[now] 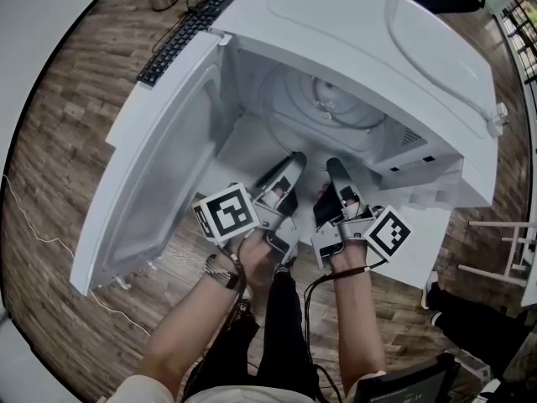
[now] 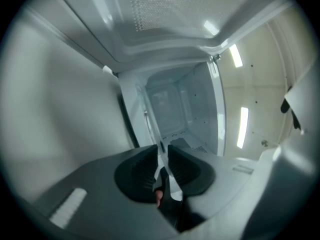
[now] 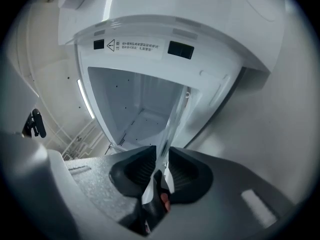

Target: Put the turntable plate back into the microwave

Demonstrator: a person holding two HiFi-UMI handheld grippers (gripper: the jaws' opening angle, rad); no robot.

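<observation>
Head view puts both tools at the microwave's mouth. My left gripper (image 1: 294, 162) and right gripper (image 1: 337, 170) each have their fingers pinched narrow on the glass rim of the turntable plate (image 1: 331, 103), which reaches into the microwave (image 1: 352, 23) cavity. Its door (image 1: 159, 175) stands open on the microwave's left.
</observation>
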